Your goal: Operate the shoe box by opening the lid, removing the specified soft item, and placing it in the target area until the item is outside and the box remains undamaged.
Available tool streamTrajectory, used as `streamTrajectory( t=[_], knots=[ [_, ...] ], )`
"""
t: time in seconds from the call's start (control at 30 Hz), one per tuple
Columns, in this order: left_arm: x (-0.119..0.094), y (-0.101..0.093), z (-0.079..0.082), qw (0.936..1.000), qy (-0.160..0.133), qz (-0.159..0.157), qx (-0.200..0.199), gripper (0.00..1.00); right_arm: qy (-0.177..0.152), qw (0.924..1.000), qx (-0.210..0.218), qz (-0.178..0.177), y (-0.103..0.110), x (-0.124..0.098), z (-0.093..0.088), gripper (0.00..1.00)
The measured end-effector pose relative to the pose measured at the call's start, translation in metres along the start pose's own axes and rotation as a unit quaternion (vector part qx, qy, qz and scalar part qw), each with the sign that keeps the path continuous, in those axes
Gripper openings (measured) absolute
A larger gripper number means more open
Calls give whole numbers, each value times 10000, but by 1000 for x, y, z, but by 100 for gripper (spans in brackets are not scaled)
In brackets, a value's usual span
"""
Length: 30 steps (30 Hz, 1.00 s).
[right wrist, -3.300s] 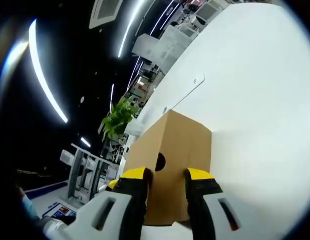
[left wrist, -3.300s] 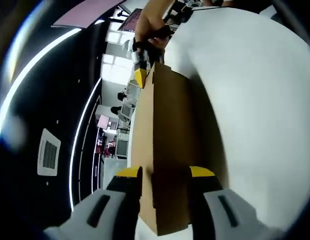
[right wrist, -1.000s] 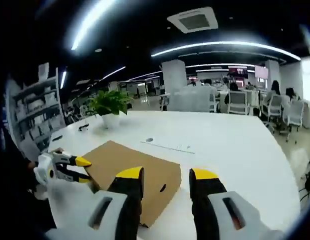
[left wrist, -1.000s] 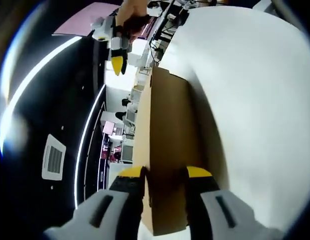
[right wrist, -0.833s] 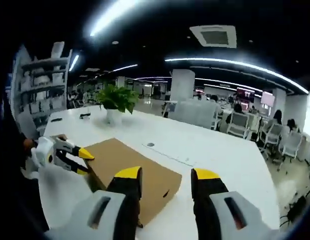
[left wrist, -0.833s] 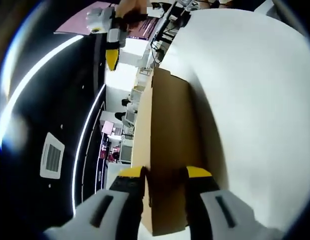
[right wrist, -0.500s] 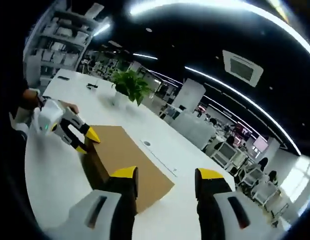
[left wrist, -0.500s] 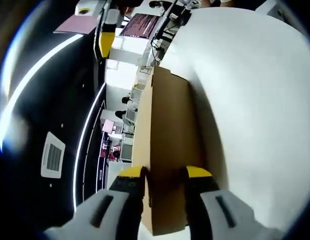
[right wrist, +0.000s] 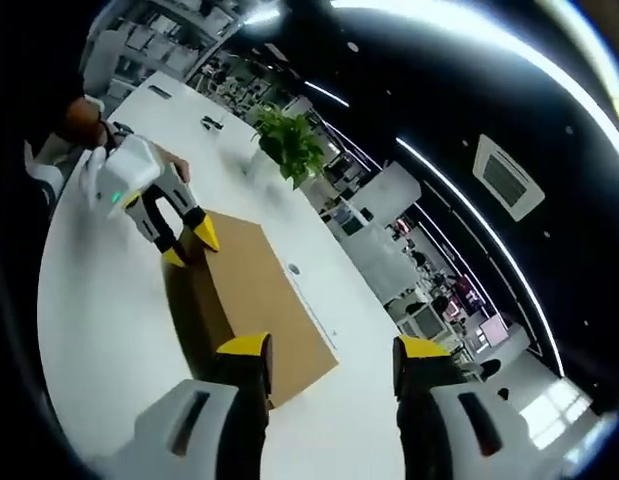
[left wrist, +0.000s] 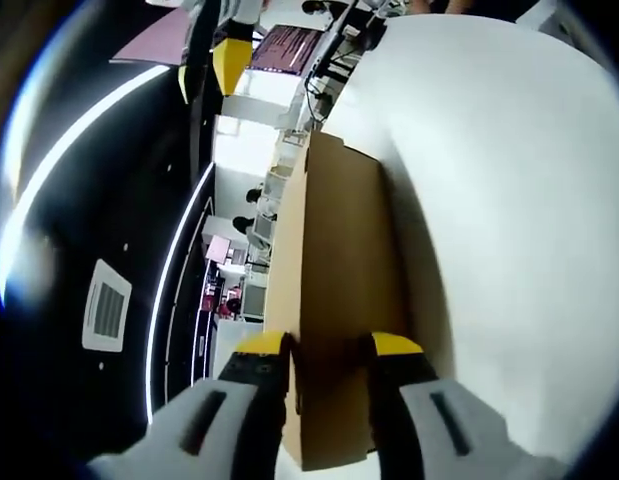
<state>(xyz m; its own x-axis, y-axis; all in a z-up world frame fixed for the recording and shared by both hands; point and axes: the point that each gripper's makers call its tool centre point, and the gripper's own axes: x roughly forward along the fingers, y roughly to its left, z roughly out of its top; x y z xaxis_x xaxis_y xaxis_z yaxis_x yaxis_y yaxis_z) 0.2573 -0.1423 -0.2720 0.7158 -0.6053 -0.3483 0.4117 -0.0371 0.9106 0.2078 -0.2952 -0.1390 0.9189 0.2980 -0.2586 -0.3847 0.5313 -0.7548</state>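
Note:
A shut brown cardboard shoe box [left wrist: 339,250] lies on the white table [left wrist: 509,200]. My left gripper [left wrist: 327,345] straddles its near end, yellow-tipped jaws pressed on either side. In the right gripper view the same box [right wrist: 259,290] stretches away, with the left gripper [right wrist: 189,248] clamped on its far end, held by a person's hand [right wrist: 79,118]. My right gripper [right wrist: 334,348] hangs above the box's near end, jaws wide apart with nothing between them. It also shows high above the box's far end [left wrist: 224,45] in the left gripper view. The lid is down, so the inside is hidden.
White tabletop [right wrist: 99,330] spreads wide on both sides of the box. A potted green plant [right wrist: 289,140] stands farther along the table behind the box. Office desks and chairs lie beyond the table's edge.
My right gripper has let go of the box's end, opened, and risen high above the box. The left gripper and the box have stayed put.

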Motion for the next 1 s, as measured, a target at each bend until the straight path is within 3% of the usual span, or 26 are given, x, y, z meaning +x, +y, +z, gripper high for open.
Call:
streamTrajectory(
  t=[0.33,0.53,1.0],
  knots=[
    [0,0,1,10000,-1,-3,-39,30,70,9983,-572,55,22,21,-6,51],
    [-1,0,1,10000,-2,-30,-60,30,-60,9947,-1021,147,39,33,-5,51],
    [-2,-1,1,9999,-12,-69,-88,30,113,9937,-1071,314,66,51,-25,54]
  ],
)
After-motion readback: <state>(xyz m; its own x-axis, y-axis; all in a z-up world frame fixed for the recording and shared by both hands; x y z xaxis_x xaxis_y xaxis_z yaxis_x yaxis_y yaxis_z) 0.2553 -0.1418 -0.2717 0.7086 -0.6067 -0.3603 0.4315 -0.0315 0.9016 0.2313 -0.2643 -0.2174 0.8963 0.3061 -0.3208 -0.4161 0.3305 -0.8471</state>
